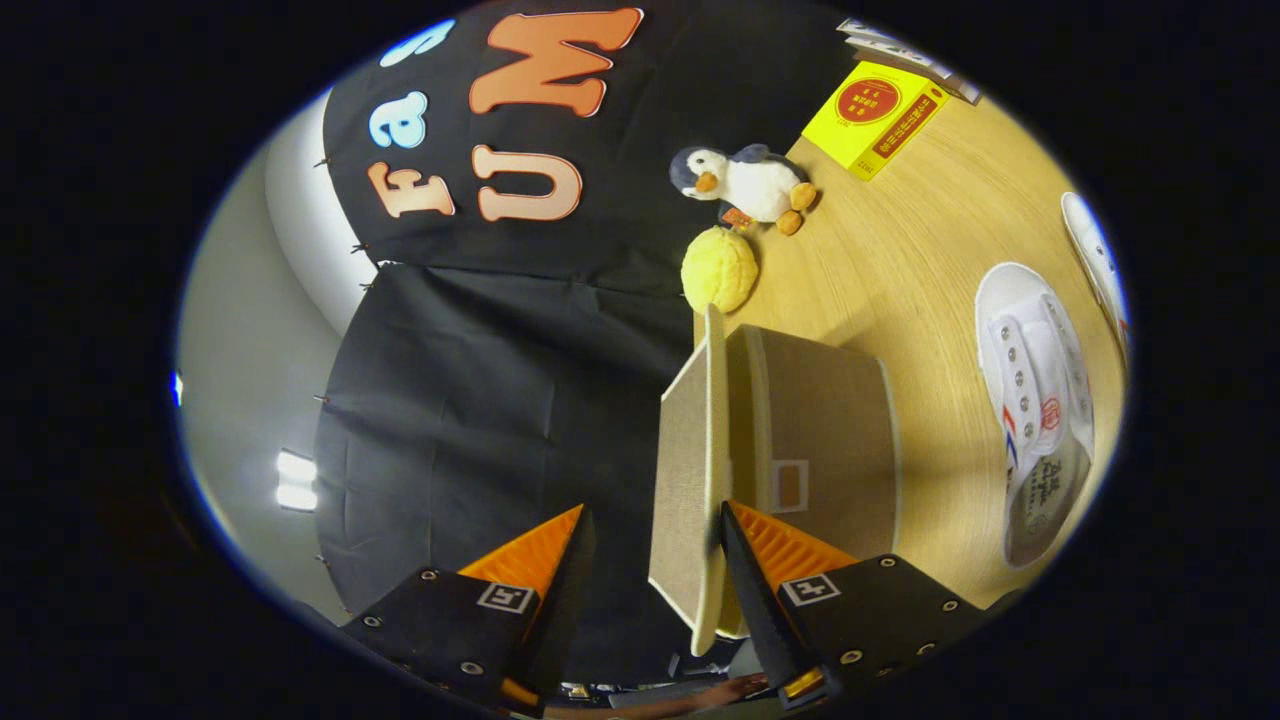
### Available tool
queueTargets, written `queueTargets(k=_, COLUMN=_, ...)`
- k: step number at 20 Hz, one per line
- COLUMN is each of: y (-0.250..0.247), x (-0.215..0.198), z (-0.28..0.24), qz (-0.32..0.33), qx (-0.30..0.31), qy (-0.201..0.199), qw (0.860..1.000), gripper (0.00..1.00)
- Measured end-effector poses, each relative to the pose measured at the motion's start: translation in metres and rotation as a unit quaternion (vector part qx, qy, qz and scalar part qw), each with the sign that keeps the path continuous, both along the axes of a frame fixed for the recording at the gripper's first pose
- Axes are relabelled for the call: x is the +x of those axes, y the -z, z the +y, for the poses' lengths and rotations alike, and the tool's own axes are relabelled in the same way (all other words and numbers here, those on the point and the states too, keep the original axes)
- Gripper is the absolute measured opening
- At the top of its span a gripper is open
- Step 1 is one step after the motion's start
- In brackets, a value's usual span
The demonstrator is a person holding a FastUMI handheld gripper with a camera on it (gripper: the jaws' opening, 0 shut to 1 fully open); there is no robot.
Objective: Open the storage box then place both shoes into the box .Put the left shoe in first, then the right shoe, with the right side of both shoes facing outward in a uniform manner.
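Tool (655, 560) fingers apart around box lid (690, 470)

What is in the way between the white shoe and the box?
Nothing visible: bare table lies between the white shoe and the storage box. The gripper has its fingers open around the lifted lid.

I am looking across a pale wooden bench (900, 250) that is catching warm light. Black cloth (480, 400) is hanging as the booth's wall beyond it, pinned along its seams. Past the cloth's edge a plain grey wall (240, 350) is showing, with a bright light (296, 480) glaring on it.
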State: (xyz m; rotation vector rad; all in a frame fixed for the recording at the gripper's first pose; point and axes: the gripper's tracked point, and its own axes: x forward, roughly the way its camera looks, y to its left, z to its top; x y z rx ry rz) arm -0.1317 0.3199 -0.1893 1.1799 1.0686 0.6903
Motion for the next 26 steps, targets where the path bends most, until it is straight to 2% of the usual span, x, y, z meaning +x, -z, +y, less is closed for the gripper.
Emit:
queueTargets(k=2, y=-0.01, x=0.0, z=0.012, qz=-0.018, qx=-0.007, qy=-0.004, qw=1.0, gripper=0.74)
queueTargets(k=3, y=-0.001, x=-0.002, z=0.015, qz=-0.021, qx=-0.034, qy=-0.009, qw=0.999, gripper=0.7)
queueTargets(k=4, y=0.01, x=-0.001, z=0.017, qz=-0.024, qx=-0.063, qy=-0.013, qw=0.998, gripper=0.61)
queueTargets(k=8, y=0.04, x=-0.01, z=0.025, qz=-0.008, qx=-0.126, qy=-0.023, qw=0.992, gripper=0.47)
queueTargets(k=10, y=0.062, x=-0.011, z=0.018, qz=0.005, qx=-0.168, qy=-0.016, qw=0.986, gripper=0.39)
queueTargets(k=13, y=0.07, x=-0.008, z=0.016, qz=0.027, qx=-0.175, qy=0.009, qw=0.984, gripper=0.28)
queueTargets(k=14, y=0.069, x=-0.006, z=0.017, qz=0.032, qx=-0.171, qy=0.014, qw=0.985, gripper=0.14)
queueTargets(k=16, y=0.057, x=-0.001, z=0.02, qz=0.031, qx=-0.157, qy=0.019, qw=0.987, gripper=0.03)
queueTargets(k=18, y=0.043, x=0.006, z=0.022, qz=0.023, qx=-0.143, qy=0.017, qw=0.989, gripper=0.01)
queueTargets(k=26, y=-0.031, x=0.042, z=0.02, qz=-0.039, qx=-0.093, qy=0.029, qw=0.994, gripper=0.02)
